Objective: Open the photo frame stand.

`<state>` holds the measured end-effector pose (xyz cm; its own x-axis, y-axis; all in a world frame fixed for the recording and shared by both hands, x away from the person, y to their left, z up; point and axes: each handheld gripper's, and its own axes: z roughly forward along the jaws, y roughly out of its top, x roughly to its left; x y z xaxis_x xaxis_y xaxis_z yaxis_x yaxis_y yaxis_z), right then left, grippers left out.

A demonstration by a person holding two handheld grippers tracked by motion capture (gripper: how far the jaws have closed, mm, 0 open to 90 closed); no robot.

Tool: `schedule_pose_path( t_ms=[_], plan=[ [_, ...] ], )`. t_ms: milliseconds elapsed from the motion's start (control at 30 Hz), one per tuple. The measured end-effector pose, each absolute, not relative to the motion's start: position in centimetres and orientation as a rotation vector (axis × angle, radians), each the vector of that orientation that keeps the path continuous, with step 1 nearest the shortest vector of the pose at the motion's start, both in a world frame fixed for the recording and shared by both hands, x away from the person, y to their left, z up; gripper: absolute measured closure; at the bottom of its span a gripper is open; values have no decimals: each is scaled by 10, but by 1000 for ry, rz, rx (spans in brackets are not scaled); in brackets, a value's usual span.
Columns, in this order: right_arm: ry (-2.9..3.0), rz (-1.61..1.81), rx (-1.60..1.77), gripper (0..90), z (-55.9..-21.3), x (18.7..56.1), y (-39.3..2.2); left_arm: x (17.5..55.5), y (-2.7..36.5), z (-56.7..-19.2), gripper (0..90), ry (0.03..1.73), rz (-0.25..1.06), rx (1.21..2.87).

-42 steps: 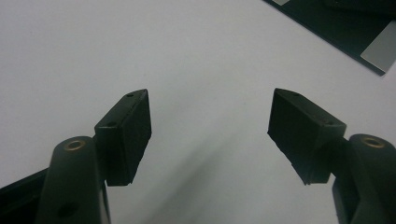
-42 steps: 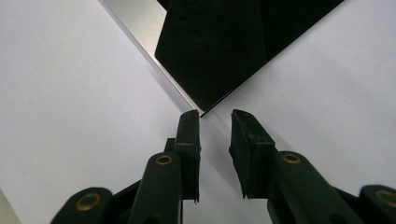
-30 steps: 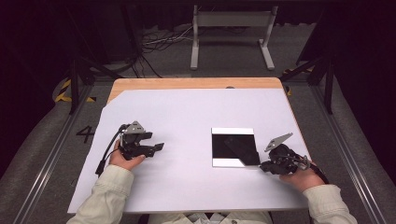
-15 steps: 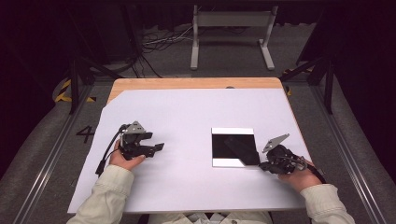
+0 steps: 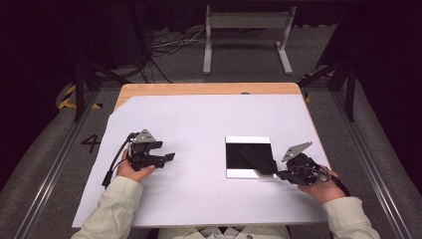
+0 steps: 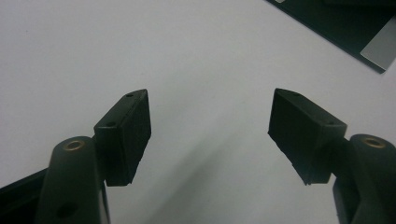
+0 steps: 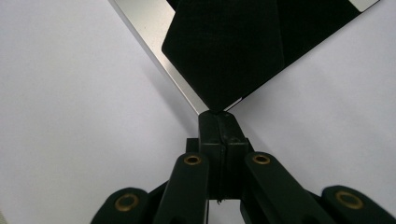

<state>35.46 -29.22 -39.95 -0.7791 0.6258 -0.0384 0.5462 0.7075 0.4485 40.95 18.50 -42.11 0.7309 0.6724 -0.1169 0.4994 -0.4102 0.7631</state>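
A black sheet (image 5: 247, 153) lies on a square silver plate (image 5: 248, 139) at the right of the white table top. My right gripper (image 5: 275, 173) sits at the plate's near right corner. In the right gripper view its jaws (image 7: 218, 116) are pressed together on the corner of the black sheet (image 7: 224, 51), which is lifted off the silver plate (image 7: 154, 42) as a flap. My left gripper (image 5: 169, 158) rests at the left of the table. It stands open (image 6: 210, 126) over bare white surface with nothing between its pads.
A white cover (image 5: 199, 119) spreads over the wooden table (image 5: 199, 88). A grey metal stand (image 5: 246, 22) and cables lie on the floor beyond the far edge. The left gripper view catches the black sheet (image 6: 327, 18) at its top right.
Both hands keep their places. The right gripper's jaws look a little closer together at the sheet's corner than a second ago.
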Motion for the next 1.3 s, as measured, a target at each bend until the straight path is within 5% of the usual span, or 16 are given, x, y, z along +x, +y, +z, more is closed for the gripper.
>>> schedule_pose_path(
  t_ms=[1300],
  plan=[
    [2541,885,917,896,-372,347,-293,409,182,-423,302,882,263,2107]
  ],
)
